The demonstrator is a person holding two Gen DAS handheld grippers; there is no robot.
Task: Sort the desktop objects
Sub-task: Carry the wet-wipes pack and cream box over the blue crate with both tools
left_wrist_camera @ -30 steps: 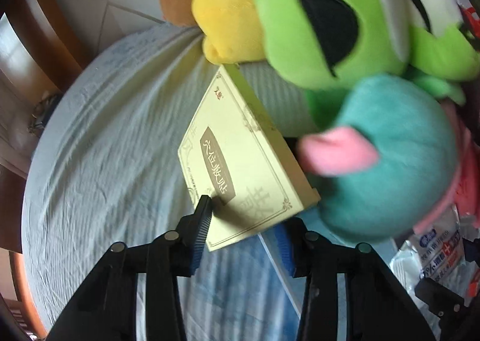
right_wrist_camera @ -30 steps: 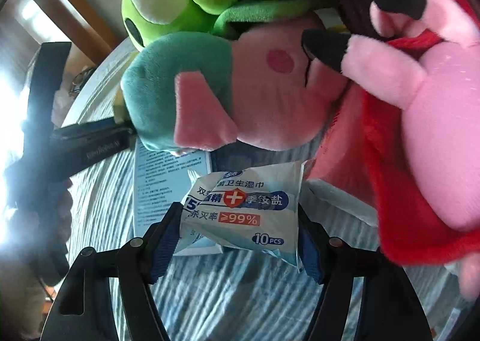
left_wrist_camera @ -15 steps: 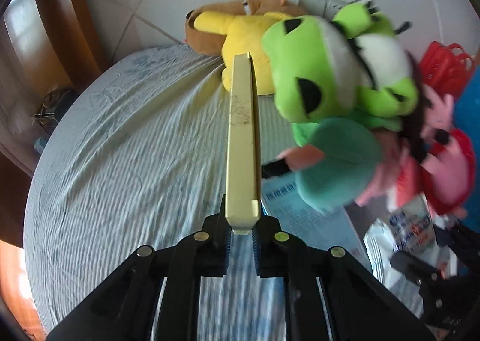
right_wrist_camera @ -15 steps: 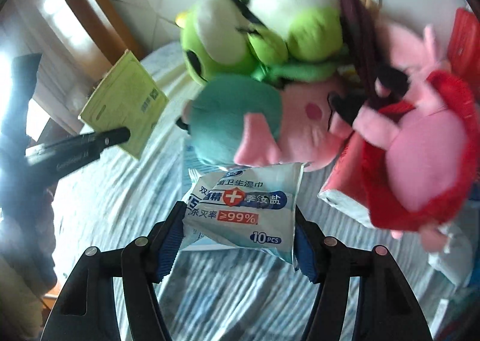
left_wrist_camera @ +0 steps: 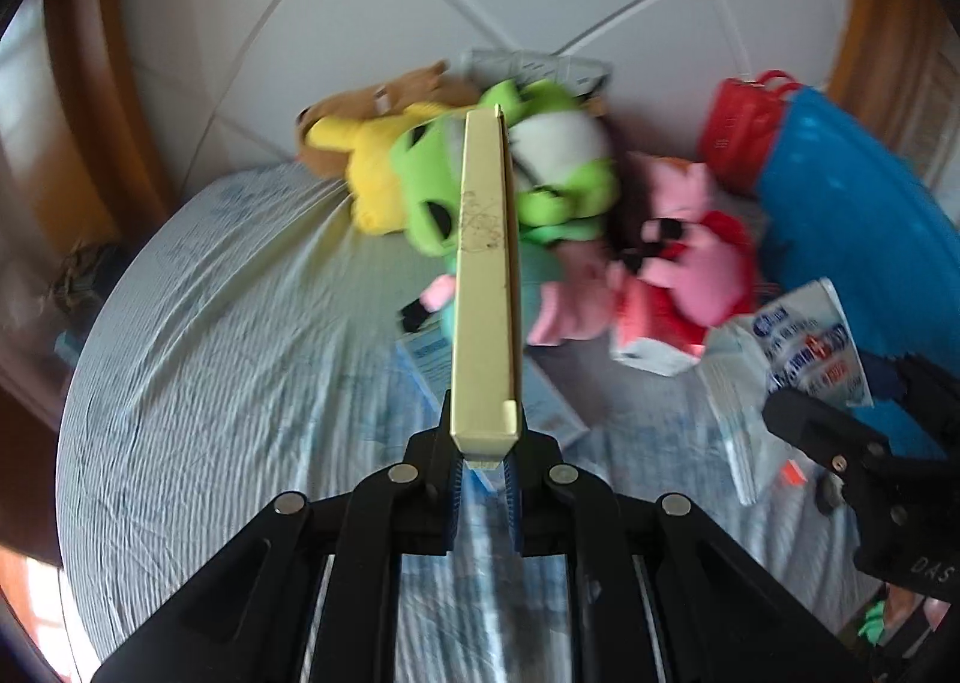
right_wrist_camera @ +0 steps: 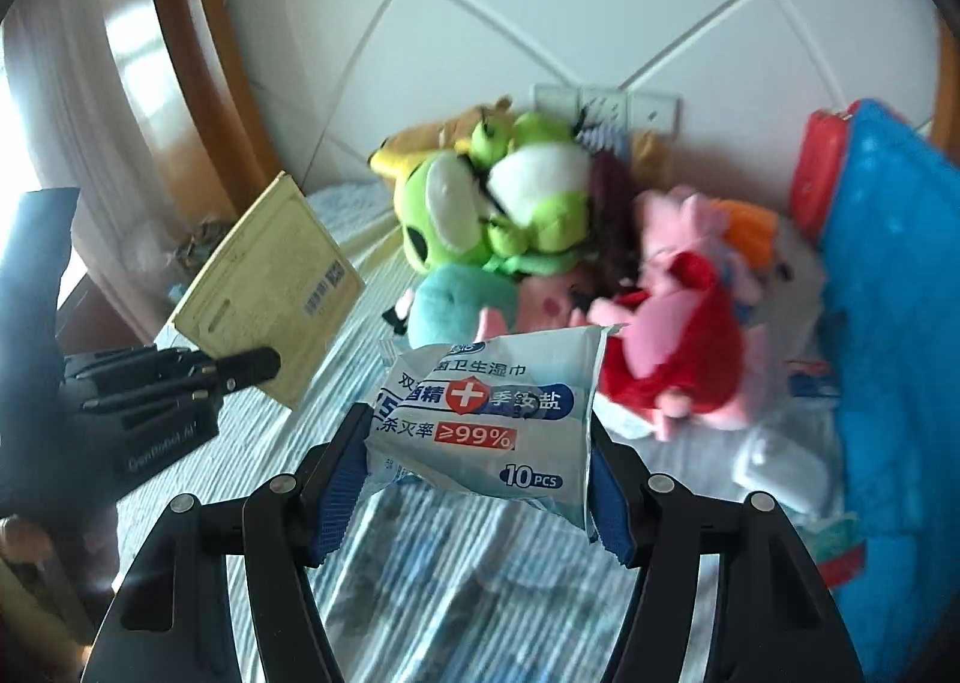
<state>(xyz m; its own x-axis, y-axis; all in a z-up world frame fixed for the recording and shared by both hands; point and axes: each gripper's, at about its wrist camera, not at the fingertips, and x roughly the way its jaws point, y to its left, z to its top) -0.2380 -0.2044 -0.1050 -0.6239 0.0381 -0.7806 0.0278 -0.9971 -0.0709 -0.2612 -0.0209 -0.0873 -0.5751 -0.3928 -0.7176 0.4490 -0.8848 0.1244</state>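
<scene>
My left gripper (left_wrist_camera: 483,473) is shut on a flat yellow-gold box (left_wrist_camera: 485,287), held edge-on and lifted above the table; the box also shows in the right wrist view (right_wrist_camera: 270,293) at the left. My right gripper (right_wrist_camera: 480,479) is shut on a white and blue wet-wipes pack (right_wrist_camera: 486,419), held above the table; the pack shows in the left wrist view (left_wrist_camera: 792,359) at the right. A pile of plush toys lies at the back: a green frog (left_wrist_camera: 540,191), a yellow one (left_wrist_camera: 372,173), a pink and red pig (left_wrist_camera: 690,257).
The round table (left_wrist_camera: 210,359) has a blue-striped cloth. A blue leaflet (left_wrist_camera: 432,359) lies flat under the held box. A blue basket (left_wrist_camera: 852,215) and a red basket (left_wrist_camera: 744,131) stand at the right. A tiled wall is behind.
My left gripper closed on the yellow box, turned it edge-on and raised it. Both grippers lifted and drew back from the toy pile; the wipes pack stays held.
</scene>
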